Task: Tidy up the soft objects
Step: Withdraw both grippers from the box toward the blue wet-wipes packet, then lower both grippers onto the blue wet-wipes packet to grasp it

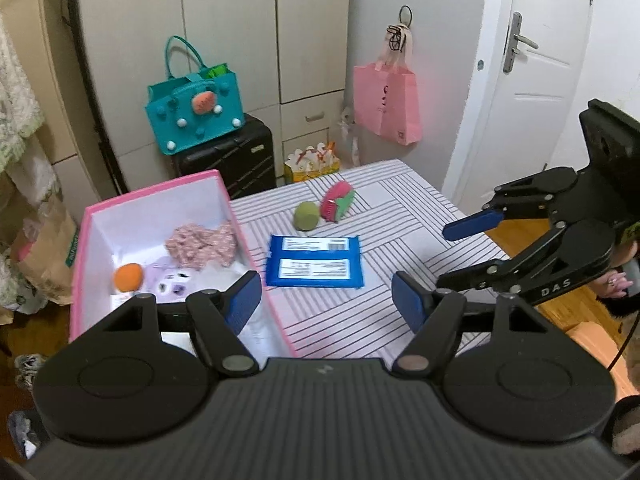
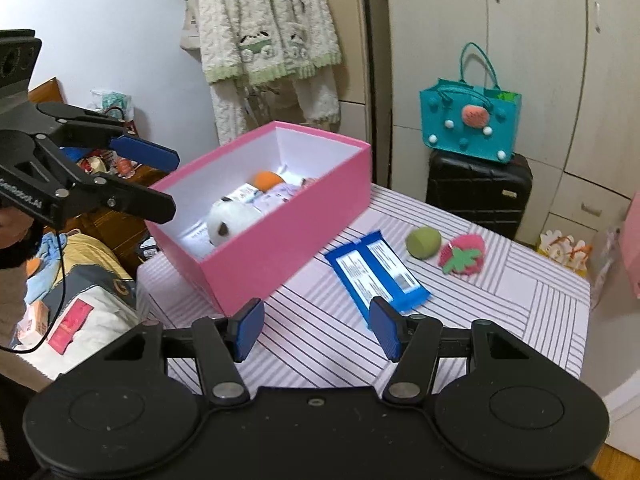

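A pink box (image 1: 180, 180) (image 2: 280, 248) stands on the left part of the striped table (image 1: 400, 208) (image 2: 520, 300). It holds an orange ball (image 1: 128, 277) (image 2: 268, 179), a floral cloth (image 1: 202, 246) and a white plush (image 2: 232, 220). On the table lie a blue wipes pack (image 1: 316, 262) (image 2: 376, 272), a green ball (image 1: 306, 218) (image 2: 423, 242) and a knitted pink strawberry (image 1: 338, 202) (image 2: 462, 258). My left gripper (image 1: 326, 302) (image 2: 168, 180) hovers open over the box's near corner. My right gripper (image 2: 317, 328) (image 1: 460, 254) is open and empty above the table, short of the pack.
A teal bag (image 1: 196, 112) (image 2: 470, 120) sits on a black suitcase (image 1: 228, 164) (image 2: 478, 192) behind the table. A pink paper bag (image 1: 386, 100) hangs by a white door (image 1: 532, 80). A fleece robe (image 2: 268, 40) hangs behind the box; bags and clutter (image 2: 80, 300) lie left of the table.
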Motion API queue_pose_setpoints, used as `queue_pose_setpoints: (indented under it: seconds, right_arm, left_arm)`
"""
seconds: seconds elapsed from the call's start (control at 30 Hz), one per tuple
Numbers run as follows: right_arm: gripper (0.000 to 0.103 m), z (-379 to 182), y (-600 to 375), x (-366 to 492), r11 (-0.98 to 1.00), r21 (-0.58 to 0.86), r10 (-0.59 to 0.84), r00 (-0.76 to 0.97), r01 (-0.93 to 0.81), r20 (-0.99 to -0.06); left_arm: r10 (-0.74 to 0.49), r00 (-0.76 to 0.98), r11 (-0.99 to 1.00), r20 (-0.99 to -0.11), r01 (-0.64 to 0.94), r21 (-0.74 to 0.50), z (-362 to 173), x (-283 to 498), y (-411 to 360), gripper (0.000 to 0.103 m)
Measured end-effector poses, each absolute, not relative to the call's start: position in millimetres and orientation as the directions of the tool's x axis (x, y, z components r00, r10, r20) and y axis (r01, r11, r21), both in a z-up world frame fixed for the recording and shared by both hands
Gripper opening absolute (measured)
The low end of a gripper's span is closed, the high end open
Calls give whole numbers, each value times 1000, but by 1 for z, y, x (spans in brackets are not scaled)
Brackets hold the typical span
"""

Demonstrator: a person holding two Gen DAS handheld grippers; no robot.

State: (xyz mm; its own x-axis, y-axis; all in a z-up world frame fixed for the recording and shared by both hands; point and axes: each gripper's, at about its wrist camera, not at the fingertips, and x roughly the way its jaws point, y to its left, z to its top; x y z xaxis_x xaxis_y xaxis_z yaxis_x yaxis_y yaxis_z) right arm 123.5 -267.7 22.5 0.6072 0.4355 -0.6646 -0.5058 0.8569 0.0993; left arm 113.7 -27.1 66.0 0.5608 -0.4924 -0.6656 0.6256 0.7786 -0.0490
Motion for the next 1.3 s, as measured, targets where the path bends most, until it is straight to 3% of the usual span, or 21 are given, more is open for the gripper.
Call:
queue_pose_setpoints:
  seconds: [0.2,0.4,0.83,1.07,1.3]
  right_arm:
    - [64,-6,-287,135,858,144,457,602,-493,-655]
    - [64,-27,-289,151,890,-3,352,691,-456,-632]
    - [64,-79,-319,232,877,-17,379,714,-480,-589]
    - [64,-84,-327,268,855,116,458,631,-505,-625]
    - [48,-91,-322,285,819,149,501,564,-554,-657]
  left_arm:
    - [-503,558,781,-660,621,-70,44,122,-51,71]
    - [-494,573,801,-653,592,-87,29,136,-63,71]
    - [-458,646,872,-611,461,-166,3,142,-91,72]
    - [-390,660,908,-642,393,-147,-27,145,-113,69]
    - [-335,675,933,-658,336,-131,-57,162,-129,68]
